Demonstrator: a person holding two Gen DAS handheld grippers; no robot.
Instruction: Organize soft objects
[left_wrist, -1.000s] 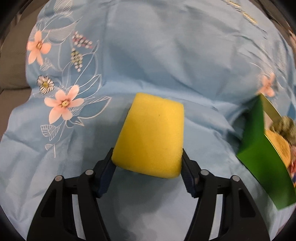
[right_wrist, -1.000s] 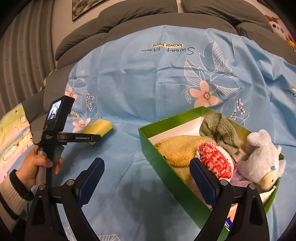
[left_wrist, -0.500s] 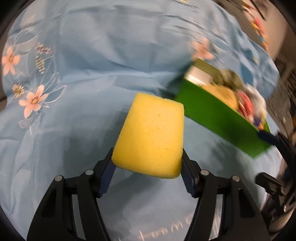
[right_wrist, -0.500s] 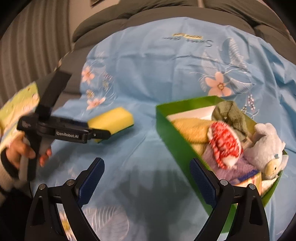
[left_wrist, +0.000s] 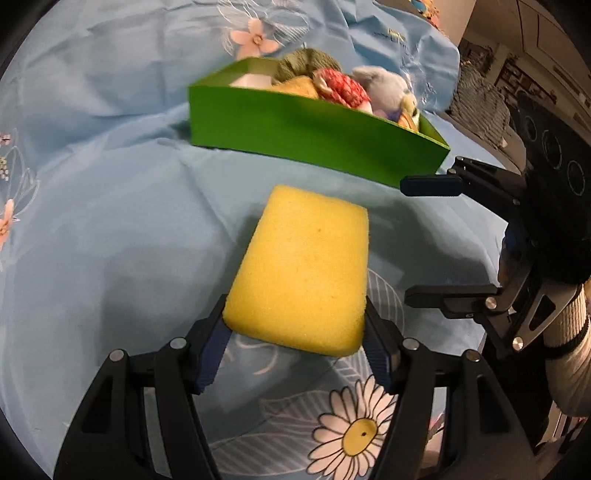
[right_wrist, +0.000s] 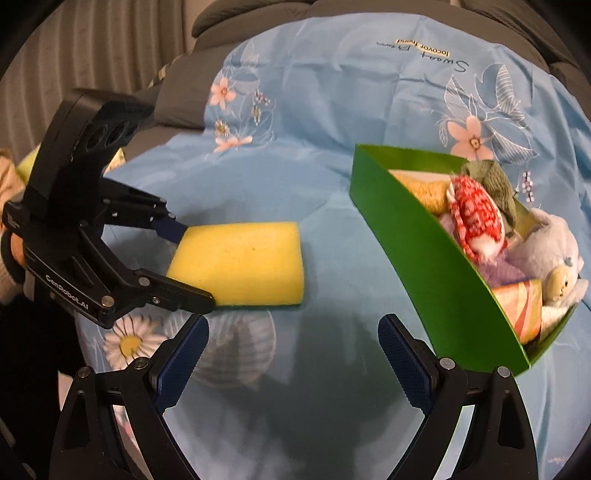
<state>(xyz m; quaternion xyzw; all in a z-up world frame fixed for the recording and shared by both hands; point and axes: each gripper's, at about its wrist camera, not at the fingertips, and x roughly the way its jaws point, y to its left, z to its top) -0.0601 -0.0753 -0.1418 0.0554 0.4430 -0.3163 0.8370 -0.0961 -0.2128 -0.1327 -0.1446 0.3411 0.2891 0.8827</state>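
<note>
My left gripper (left_wrist: 295, 321) is shut on a yellow sponge (left_wrist: 303, 273), both pads pressing its near end. In the right wrist view the sponge (right_wrist: 243, 262) hangs level just above the blue cloth, held from the left by the left gripper (right_wrist: 192, 264). The green box (left_wrist: 306, 129) stands beyond it, its wall (right_wrist: 406, 236) to the sponge's right. Inside lie a red-and-white soft toy (right_wrist: 476, 218), a grey plush animal (right_wrist: 550, 254), a green cloth (right_wrist: 491, 181) and a yellow knit piece (right_wrist: 424, 188). My right gripper (right_wrist: 291, 328) is open, nothing between its fingers.
A blue flowered cloth (right_wrist: 332, 110) covers the surface, draped over a grey sofa (right_wrist: 236, 37). The right gripper (left_wrist: 410, 240) sits at the right edge of the left wrist view, near the box's corner. A person's hand (right_wrist: 11, 251) grips the left handle.
The left gripper has swung with the sponge towards the green box, which now lies straight ahead of it. The right gripper has dropped closer to the cloth, and the two grippers are nearer together.
</note>
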